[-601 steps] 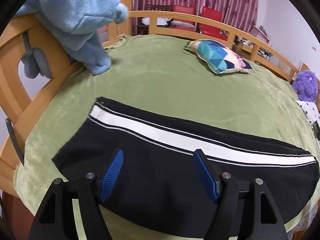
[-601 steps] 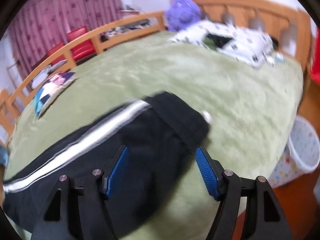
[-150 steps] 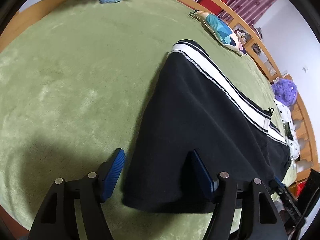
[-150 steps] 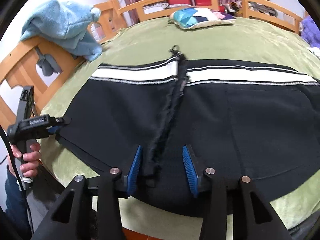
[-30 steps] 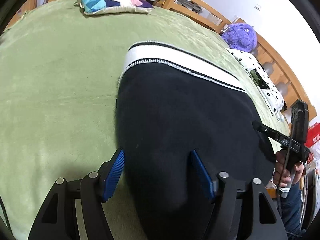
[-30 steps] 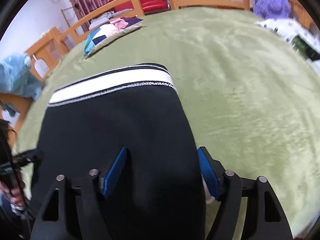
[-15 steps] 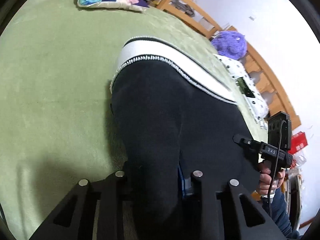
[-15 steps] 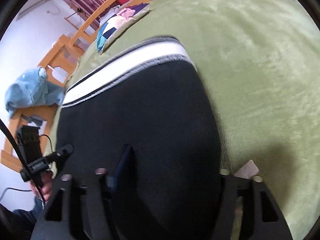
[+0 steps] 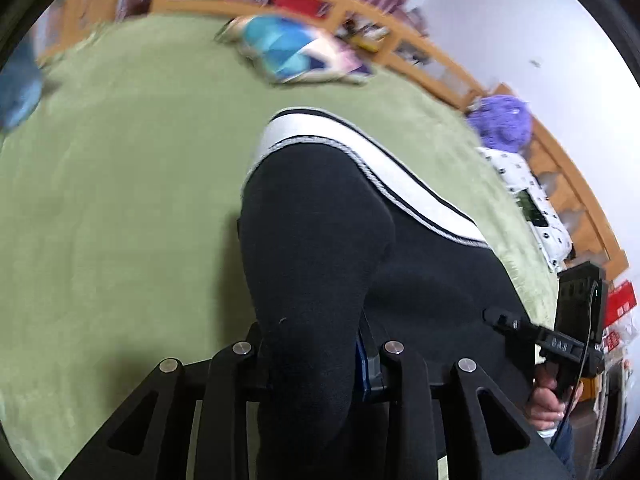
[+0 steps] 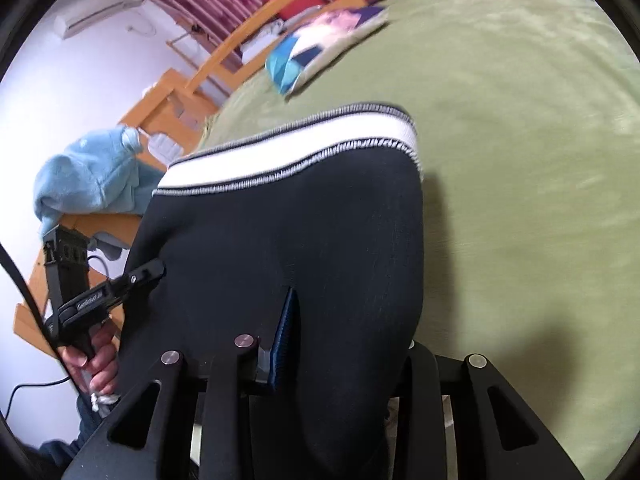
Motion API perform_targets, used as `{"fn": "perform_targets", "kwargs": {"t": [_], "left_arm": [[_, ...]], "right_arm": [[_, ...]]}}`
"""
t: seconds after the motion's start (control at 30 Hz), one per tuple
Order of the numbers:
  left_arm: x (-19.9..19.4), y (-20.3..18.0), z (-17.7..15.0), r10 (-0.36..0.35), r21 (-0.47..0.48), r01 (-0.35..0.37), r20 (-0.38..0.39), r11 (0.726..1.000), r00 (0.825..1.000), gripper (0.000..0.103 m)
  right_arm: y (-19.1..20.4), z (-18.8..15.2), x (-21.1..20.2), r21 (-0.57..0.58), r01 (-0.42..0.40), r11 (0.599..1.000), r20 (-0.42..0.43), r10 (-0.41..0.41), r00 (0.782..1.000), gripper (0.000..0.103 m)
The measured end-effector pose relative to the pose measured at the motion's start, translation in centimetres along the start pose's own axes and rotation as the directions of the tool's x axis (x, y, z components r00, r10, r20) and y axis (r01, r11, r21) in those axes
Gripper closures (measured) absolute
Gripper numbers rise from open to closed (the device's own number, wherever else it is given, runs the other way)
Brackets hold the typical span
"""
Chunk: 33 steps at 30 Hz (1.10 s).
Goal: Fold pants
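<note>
The black pants (image 9: 316,240) with a white side stripe (image 9: 360,168) lie folded on the green bed cover (image 9: 120,200). My left gripper (image 9: 312,356) is shut on the near left edge of the pants and lifts it. My right gripper (image 10: 344,344) is shut on the near right edge of the pants (image 10: 320,240), with cloth draped over its fingers. The white stripe (image 10: 288,148) runs along the far edge. Each gripper shows in the other's view, the right one (image 9: 552,344) and the left one (image 10: 100,296), held in a hand.
A blue patterned pillow (image 9: 292,56) lies at the far side of the bed. A purple plush toy (image 9: 500,120) and a dotted white cloth (image 9: 528,204) are at the right. A light blue garment (image 10: 88,172) hangs on the wooden bed frame (image 10: 168,112).
Both grippers have closed on the near edge of the folded pants and raised it. The cloth now bunches up between the fingers. The views have tilted up.
</note>
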<state>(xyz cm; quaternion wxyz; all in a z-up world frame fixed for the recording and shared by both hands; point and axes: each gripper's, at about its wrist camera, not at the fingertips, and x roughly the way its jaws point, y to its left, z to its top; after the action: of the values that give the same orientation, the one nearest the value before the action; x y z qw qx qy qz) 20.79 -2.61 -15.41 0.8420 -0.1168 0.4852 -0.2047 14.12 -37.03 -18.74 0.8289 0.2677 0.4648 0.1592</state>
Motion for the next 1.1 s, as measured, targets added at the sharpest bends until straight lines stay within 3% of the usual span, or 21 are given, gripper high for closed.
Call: {"fn": "perform_targets", "kwargs": {"t": [0.03, 0.1, 0.23, 0.3, 0.4, 0.5, 0.57, 0.67, 0.73, 0.83, 0.93, 1.1], "left_arm": [[0.4, 1.1, -0.2, -0.017, -0.022, 0.017, -0.018, 1.0, 1.0, 0.073], [1.1, 2.7, -0.6, -0.026, -0.067, 0.023, -0.046, 0.997, 0.999, 0.06], [0.5, 2.0, -1.5, 0.093, -0.022, -0.093, -0.019, 0.995, 0.995, 0.052], [-0.6, 0.9, -1.9, 0.17, 0.036, -0.171, 0.007, 0.985, 0.985, 0.046], [-2.8, -0.6, -3.6, 0.236, 0.087, -0.241, 0.06, 0.967, 0.97, 0.046], [-4.1, -1.4, -6.7, 0.215, 0.103, -0.22, 0.06, 0.97, 0.975, 0.045], [-4.1, -1.6, -8.9, 0.219, 0.113, -0.222, 0.031, 0.969, 0.975, 0.045], [-2.7, -1.3, -12.5, 0.202, 0.102, -0.199, -0.026, 0.975, 0.979, 0.032], [-1.9, -1.2, -14.0, 0.187, 0.11, -0.179, -0.068, 0.978, 0.98, 0.03], [-3.7, -1.7, -13.7, 0.188, 0.105, -0.182, -0.047, 0.978, 0.981, 0.032], [-6.3, -2.9, -13.2, 0.213, 0.136, -0.214, 0.02, 0.967, 0.977, 0.034], [-10.9, -5.8, -11.3, 0.172, 0.16, -0.192, 0.127, 0.968, 0.977, 0.033]], "right_arm": [[0.4, 0.1, 1.0, 0.001, 0.014, 1.0, 0.0, -0.014, 1.0, 0.066], [1.1, 0.4, 1.8, -0.032, 0.067, 0.997, 0.003, -0.067, 0.998, 0.057], [1.4, 0.3, 0.2, -0.051, 0.158, 0.986, -0.011, -0.159, 0.987, 0.054], [2.4, -0.8, -2.5, -0.084, 0.26, 0.962, 0.066, -0.255, 0.965, 0.054], [4.5, -2.9, -5.9, -0.137, 0.311, 0.94, 0.185, -0.284, 0.941, 0.056], [6.1, -6.0, -6.9, -0.193, 0.31, 0.931, 0.236, -0.263, 0.935, 0.062], [5.9, -8.0, -5.8, -0.208, 0.301, 0.931, 0.192, -0.263, 0.946, 0.062], [3.8, -10.4, -2.7, -0.153, 0.345, 0.926, 0.098, -0.333, 0.938, 0.063], [3.5, -11.4, -2.8, -0.135, 0.338, 0.931, 0.098, -0.327, 0.94, 0.063], [4.4, -11.2, -4.3, -0.14, 0.345, 0.928, 0.09, -0.336, 0.938, 0.064], [6.3, -11.4, -7.2, -0.152, 0.345, 0.926, 0.148, -0.324, 0.935, 0.064], [10.2, -11.3, -11.7, -0.167, 0.401, 0.901, 0.259, -0.353, 0.899, 0.058]]}}
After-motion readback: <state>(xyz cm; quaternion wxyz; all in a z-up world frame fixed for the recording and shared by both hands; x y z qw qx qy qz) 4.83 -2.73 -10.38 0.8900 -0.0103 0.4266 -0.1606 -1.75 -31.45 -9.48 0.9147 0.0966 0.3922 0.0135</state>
